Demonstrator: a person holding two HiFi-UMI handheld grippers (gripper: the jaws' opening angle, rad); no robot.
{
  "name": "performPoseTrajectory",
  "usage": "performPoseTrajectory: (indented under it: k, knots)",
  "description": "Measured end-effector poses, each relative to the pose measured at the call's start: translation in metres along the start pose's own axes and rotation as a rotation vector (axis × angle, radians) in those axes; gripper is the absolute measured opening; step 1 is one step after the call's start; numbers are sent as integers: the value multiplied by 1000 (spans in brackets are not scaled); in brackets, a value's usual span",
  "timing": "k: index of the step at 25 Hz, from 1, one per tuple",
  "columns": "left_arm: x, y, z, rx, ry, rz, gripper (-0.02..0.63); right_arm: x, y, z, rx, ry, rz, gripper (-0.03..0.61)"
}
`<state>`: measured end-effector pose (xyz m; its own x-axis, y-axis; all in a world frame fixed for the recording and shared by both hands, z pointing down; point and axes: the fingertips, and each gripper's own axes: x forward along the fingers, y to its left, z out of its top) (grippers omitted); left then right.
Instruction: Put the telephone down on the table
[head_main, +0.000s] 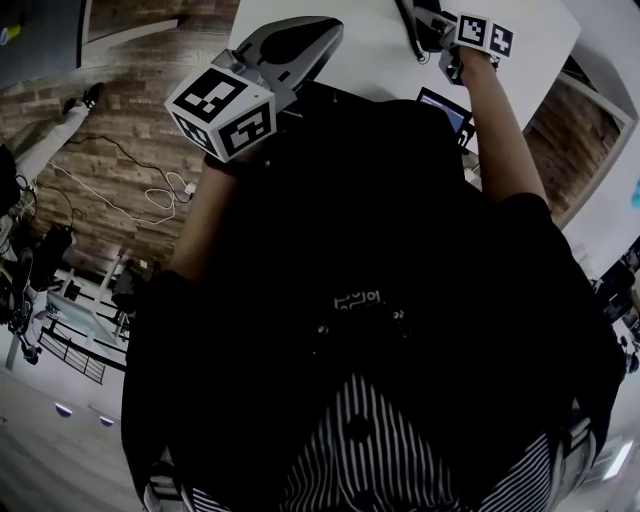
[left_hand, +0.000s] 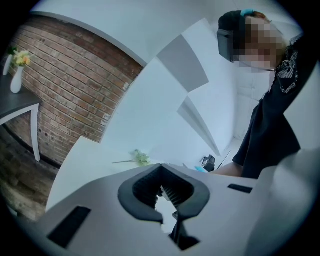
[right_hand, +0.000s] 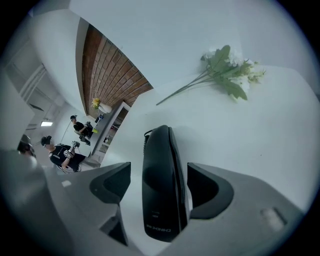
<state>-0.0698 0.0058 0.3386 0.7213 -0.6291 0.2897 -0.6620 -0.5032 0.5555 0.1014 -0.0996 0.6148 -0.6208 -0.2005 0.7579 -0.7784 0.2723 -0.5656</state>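
The black telephone handset (right_hand: 162, 190) lies lengthwise on the white table (right_hand: 260, 125), between the jaws of my right gripper (right_hand: 159, 186). The jaws stand open, with table surface showing on both sides of the handset and neither pad pressing on it. In the head view the right gripper (head_main: 437, 30) reaches over the table's far part, where the handset (head_main: 422, 28) shows as a dark shape; most of it is hidden. My left gripper (head_main: 322, 32) is held above the table's near left edge. Its pads meet at the tips in the left gripper view (left_hand: 161, 170), with nothing between them.
A sprig of artificial flowers (right_hand: 227, 70) lies on the table beyond the handset, also seen small from the left gripper (left_hand: 140, 158). A dark-screened device (head_main: 446, 106) lies near the person's right arm. Brick-patterned floor with loose cables (head_main: 150, 185) lies to the table's left.
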Motion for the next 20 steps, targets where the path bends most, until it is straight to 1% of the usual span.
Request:
performPoseTrajectory:
  k: [3,7,11,13,14,17,18,19,20]
  knots:
    - [7,0,-3,21,16,-24,8,-10,7,2,-21,-30,6,344]
    - [19,-10,11,43,28,-59,8,-50,10,13,-69,-63,-6,344]
    - [31,-21,18,78,65,-118,8,-102,9,23,-22,-173,-1,341]
    - [37,-23,19,94,89,-147,8,-125,9,27,-3,-228,0,312]
    - [42,-25,18,103,103,-163,8,-137,8,27,4,-255,-2,293]
    - [58,-37,11,136,154,-224,8,-174,3,18,14,-330,-9,180]
    - [63,-43,8,147,172,-246,8,-186,2,12,3,-345,-11,108]
    - [67,-50,5,156,189,-266,8,-197,3,6,-20,-352,-8,16]
    - [71,-58,2,166,205,-283,8,-207,5,-1,-50,-351,-3,3]
